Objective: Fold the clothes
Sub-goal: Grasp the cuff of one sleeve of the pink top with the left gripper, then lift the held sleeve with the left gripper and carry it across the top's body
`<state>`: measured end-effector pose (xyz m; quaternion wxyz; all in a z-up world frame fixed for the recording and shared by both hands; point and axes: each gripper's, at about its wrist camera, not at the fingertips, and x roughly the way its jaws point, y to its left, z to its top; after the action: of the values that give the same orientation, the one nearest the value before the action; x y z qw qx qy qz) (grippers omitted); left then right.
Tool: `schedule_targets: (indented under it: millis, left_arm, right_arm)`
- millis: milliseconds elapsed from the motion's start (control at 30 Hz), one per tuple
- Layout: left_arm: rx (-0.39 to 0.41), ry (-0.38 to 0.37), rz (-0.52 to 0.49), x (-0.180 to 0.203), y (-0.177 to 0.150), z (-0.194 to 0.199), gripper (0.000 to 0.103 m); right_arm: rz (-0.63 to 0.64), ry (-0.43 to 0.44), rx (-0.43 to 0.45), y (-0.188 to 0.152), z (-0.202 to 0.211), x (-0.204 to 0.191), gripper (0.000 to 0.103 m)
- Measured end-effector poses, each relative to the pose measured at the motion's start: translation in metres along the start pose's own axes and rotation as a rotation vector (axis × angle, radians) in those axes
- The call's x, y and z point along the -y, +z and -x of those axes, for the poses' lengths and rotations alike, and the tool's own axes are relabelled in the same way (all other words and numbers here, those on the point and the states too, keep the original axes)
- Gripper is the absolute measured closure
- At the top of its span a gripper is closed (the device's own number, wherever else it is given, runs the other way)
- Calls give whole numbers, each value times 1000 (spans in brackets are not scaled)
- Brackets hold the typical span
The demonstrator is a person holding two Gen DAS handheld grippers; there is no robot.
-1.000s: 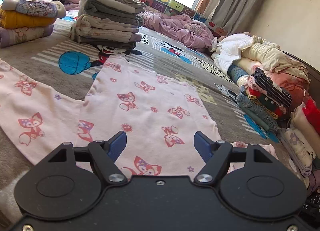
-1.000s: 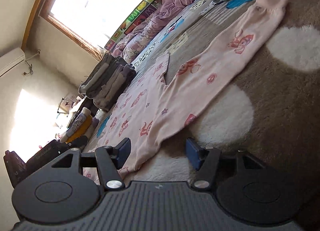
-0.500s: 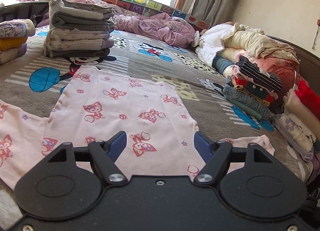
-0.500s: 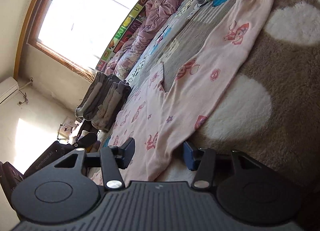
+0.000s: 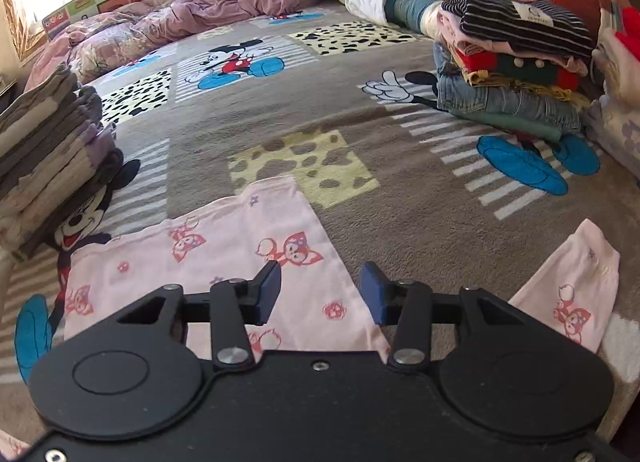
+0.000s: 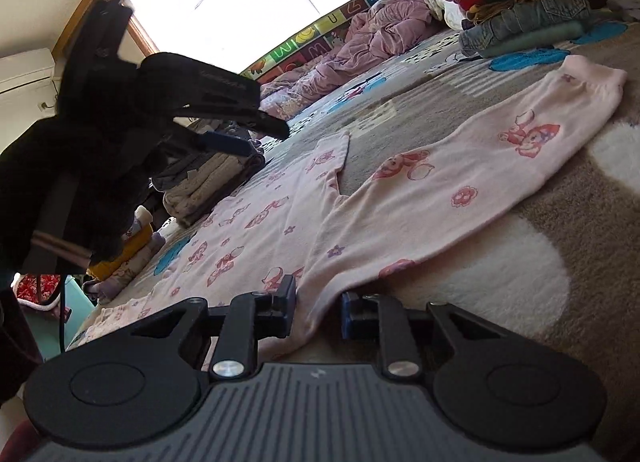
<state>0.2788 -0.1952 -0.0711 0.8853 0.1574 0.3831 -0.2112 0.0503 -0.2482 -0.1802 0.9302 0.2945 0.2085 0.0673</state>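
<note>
A pink garment with fox prints [image 5: 224, 246] lies spread flat on the cartoon-patterned rug. One sleeve cuff [image 5: 572, 282] shows off to the right. My left gripper [image 5: 320, 294] hovers over the garment's near right edge. Its jaws are closing, with the cloth lying under the gap and the blue pads apart from it. In the right wrist view the garment [image 6: 400, 201] stretches away, sleeve to the right. My right gripper [image 6: 318, 308] sits low at the near edge, jaws closing with a fold of pink cloth between them. The left gripper [image 6: 264, 139] hangs at the upper left.
A stack of folded grey and beige clothes [image 5: 40, 149] stands at the left. A tall pile of mixed clothes [image 5: 512, 61] rises at the right. A crumpled purple quilt [image 5: 200, 17] lies along the far edge by the window. Bare rug [image 5: 400, 189] lies between them.
The left gripper swept right across the garment and rolled, and its jaws narrowed. The right gripper's jaws narrowed around the garment's near edge. The left gripper came into the right wrist view.
</note>
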Motion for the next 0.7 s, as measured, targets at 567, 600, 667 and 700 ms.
schedule_targets:
  millis: [567, 600, 667, 700]
  left_arm:
    - [-304, 343, -370, 58, 32, -99, 81]
    - [-312, 350, -358, 55, 37, -103, 83]
    - [-330, 354, -329, 49, 45, -110, 87]
    - [-339, 350, -309, 45, 48, -113, 88]
  right_arm:
    - [43, 21, -17, 3, -1, 4, 80]
    - [44, 21, -17, 3, -1, 4, 80]
    - [47, 21, -16, 2, 0, 3, 80]
    - [46, 21, -16, 3, 0, 3, 80]
